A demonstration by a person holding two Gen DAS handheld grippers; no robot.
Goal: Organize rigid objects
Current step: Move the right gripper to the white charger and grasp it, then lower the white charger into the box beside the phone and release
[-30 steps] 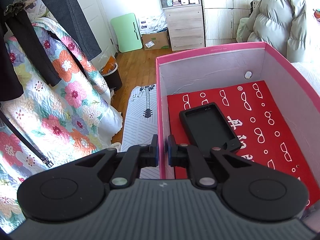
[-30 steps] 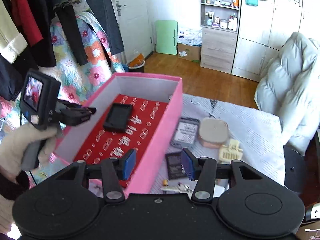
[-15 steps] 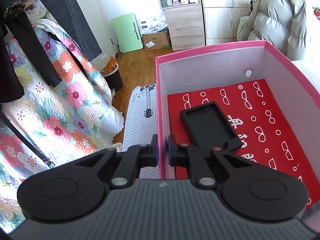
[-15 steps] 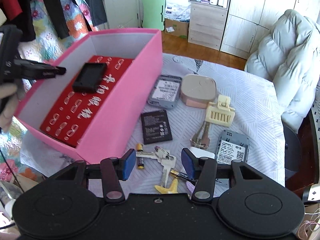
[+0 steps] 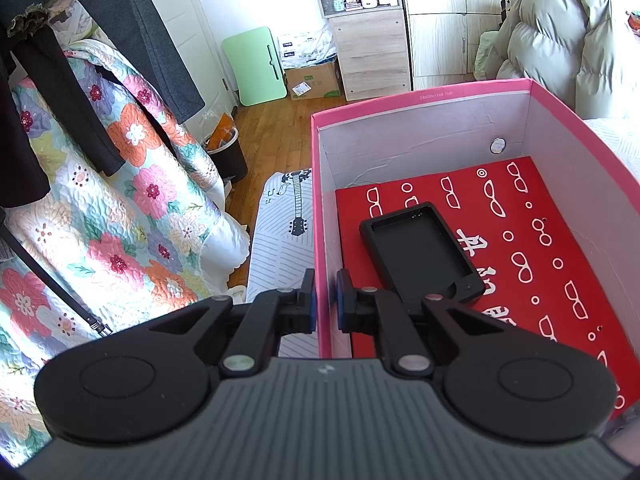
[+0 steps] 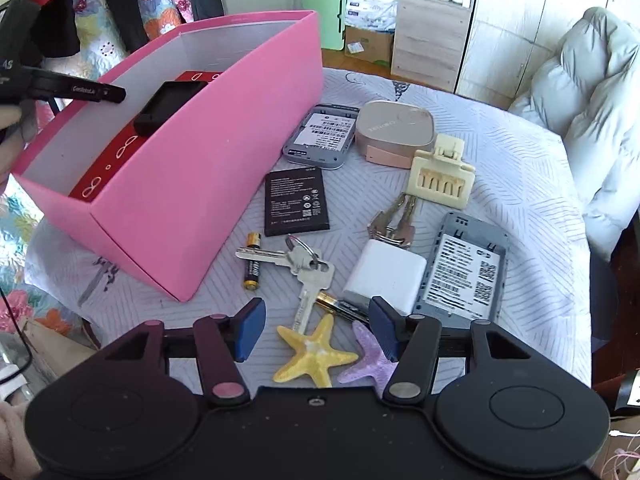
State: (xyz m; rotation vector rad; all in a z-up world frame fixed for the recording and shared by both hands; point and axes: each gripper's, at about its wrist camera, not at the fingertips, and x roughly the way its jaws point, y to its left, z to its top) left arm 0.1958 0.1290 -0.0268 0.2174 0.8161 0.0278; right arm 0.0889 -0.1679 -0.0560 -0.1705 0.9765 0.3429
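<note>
A pink box (image 5: 420,94) with a red patterned floor holds a black case (image 5: 416,252). My left gripper (image 5: 325,304) is shut on the box's near left wall, one pad on each side. In the right wrist view the pink box (image 6: 208,168) stands at the left of the table, with the black case (image 6: 168,104) inside it. My right gripper (image 6: 316,328) hovers low over the table, its jaws opening. Nothing is pressed between the pads. A yellow starfish (image 6: 316,354) and a bunch of keys (image 6: 308,268) lie on the cloth just beneath and ahead of it.
On the striped cloth (image 6: 520,184) lie a purple starfish (image 6: 368,360), an AA battery (image 6: 252,260), a flat black battery (image 6: 296,202), a white charger (image 6: 386,274), two grey device shells (image 6: 464,272) (image 6: 320,136), a rose-gold case (image 6: 394,130), a cream hair clip (image 6: 440,178) and more keys (image 6: 394,220).
My right gripper has come down and away from the box, over the loose items, and its jaws stand wider. The left gripper and the box have not moved.
</note>
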